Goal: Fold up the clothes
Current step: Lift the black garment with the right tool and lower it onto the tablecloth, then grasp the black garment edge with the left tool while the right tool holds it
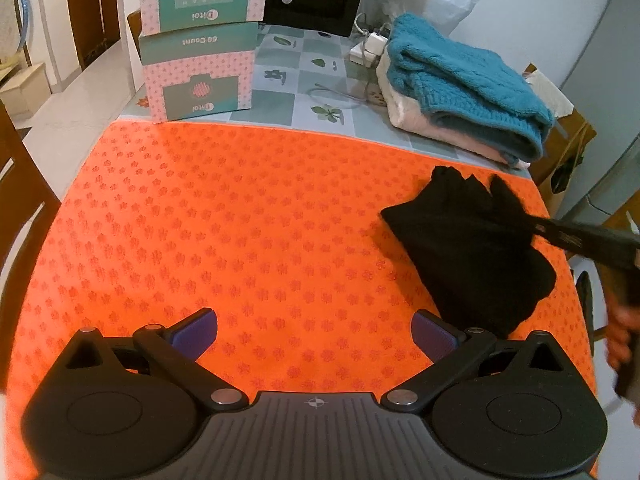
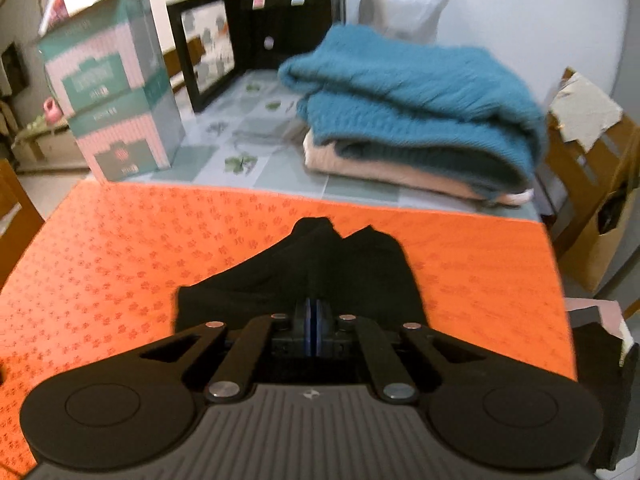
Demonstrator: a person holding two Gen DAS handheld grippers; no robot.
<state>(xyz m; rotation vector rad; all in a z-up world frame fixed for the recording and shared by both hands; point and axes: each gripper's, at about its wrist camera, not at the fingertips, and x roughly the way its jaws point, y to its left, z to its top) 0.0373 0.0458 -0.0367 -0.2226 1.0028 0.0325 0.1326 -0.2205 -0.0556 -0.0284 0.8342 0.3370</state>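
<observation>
A folded black garment [image 1: 472, 252] lies at the right side of the orange mat [image 1: 240, 220]. My left gripper [image 1: 314, 334] hovers open over bare mat, the garment just beyond its right finger. My right gripper [image 1: 532, 226] reaches in from the right and is shut on the garment's upper right edge. In the right wrist view the blue pads [image 2: 315, 322] are pressed together with the black garment [image 2: 304, 276] bunched in front of them, over the orange mat [image 2: 120, 248]. A person's hand [image 1: 620, 332] shows at the right edge.
A stack with a folded teal sweater [image 1: 468, 84] over a pale garment sits behind the mat at the right. Two stacked pink and green boxes [image 1: 198, 40] stand at the back left. A white charger and cable [image 1: 368, 50] lie nearby. Wooden chairs flank the table.
</observation>
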